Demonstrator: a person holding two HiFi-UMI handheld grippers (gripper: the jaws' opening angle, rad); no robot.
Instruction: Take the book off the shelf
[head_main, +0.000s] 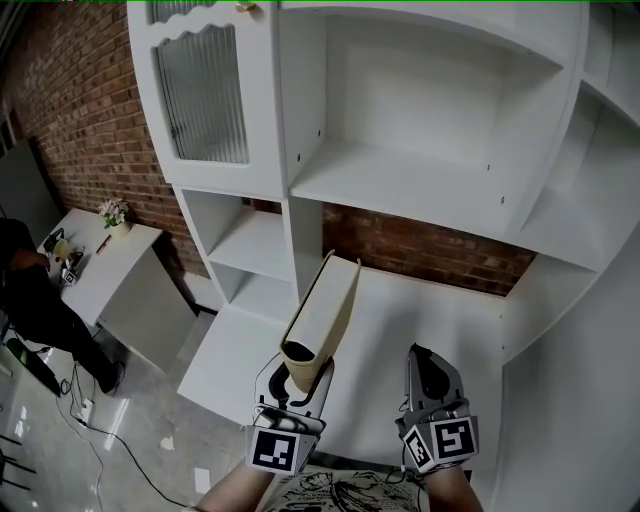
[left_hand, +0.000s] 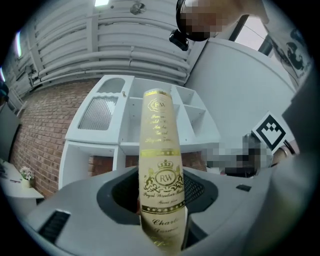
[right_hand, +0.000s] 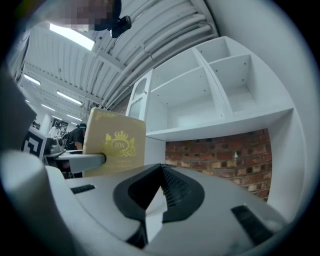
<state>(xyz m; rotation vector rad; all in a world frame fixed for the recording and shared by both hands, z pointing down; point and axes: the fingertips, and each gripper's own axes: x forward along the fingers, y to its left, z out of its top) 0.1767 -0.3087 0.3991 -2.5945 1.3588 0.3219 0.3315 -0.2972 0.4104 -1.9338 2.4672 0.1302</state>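
Note:
A cream book (head_main: 322, 312) with gold print stands tilted up in front of the white shelf unit (head_main: 400, 180), clear of its shelves. My left gripper (head_main: 297, 380) is shut on the book's lower end. In the left gripper view the spine (left_hand: 160, 165), marked with a gold crown and "RW", rises between the jaws of the left gripper (left_hand: 161, 200). My right gripper (head_main: 428, 372) hovers to the right of the book, apart from it. Its jaws meet with nothing between them in the right gripper view (right_hand: 152, 200), where the book's cover (right_hand: 115, 142) shows at the left.
The shelf compartments in view hold nothing. A ribbed-glass cabinet door (head_main: 200, 95) is at the upper left. A brick wall (head_main: 420, 245) shows behind the unit. At the far left stand a white table (head_main: 125, 265) with a small flower pot (head_main: 113, 212) and a person (head_main: 30, 300); cables lie on the floor.

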